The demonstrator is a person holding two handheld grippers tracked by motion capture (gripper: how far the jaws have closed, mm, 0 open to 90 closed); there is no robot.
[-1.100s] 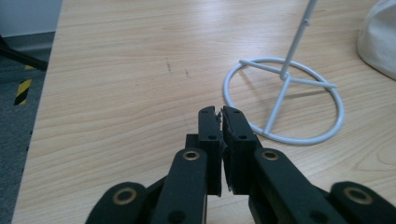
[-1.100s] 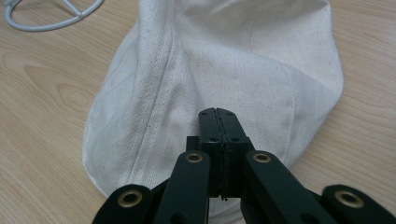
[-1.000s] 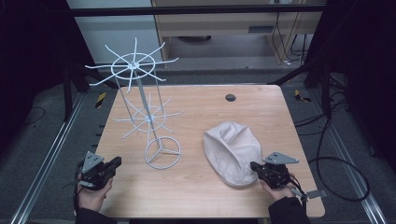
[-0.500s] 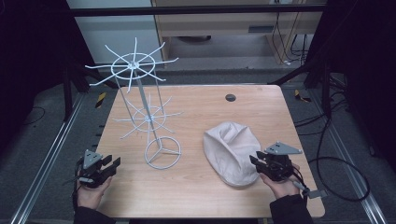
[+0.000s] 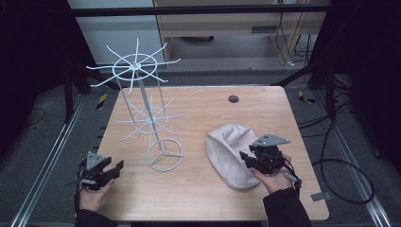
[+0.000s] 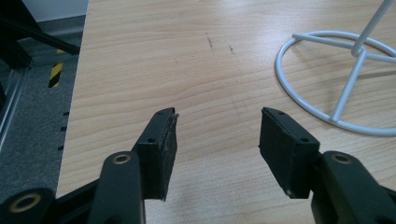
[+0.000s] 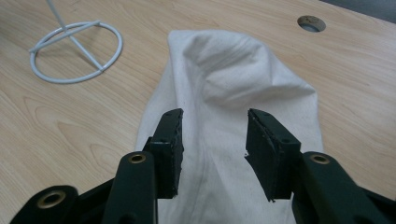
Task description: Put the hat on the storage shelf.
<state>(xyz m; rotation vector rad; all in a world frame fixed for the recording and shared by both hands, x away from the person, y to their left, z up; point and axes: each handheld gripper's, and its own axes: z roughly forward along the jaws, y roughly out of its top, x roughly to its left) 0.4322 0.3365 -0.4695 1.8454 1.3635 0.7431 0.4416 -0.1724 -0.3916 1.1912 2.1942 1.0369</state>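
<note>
While both hands are kept at the near edge of the table, the scene is recorded as follows.

Table: a light wooden tabletop [image 5: 203, 189] with a small round dark hole [image 5: 233, 99] near its far edge is seen from the high view.

Cloth: a cream-white fabric hat or pouch, soft and crumpled [image 5: 228, 153], is laid flat on the right half of the tabletop, well apart from the hole and to the right of the rack's base.

Rack: a white wire stand with two tiers of radiating spokes [image 5: 142, 94] is stood upright left of centre on a ring-shaped base [image 5: 164, 154].

Right gripper: the black two-jaw tool [image 5: 244, 156] is held just above the near right edge of the cloth. Its jaws have just been opening; in the right gripper view [image 7: 214, 135] they are parted, the cloth [image 7: 233, 84] is seen beyond and beneath them, and nothing is pinched.

Left gripper: the matching black tool [image 5: 117, 165] is held over bare wood at the near left corner, apart from the ring base [image 6: 336, 84]. Its jaws have just been opening and are spread wide in the left gripper view [image 6: 217, 135], with nothing between them.
</note>
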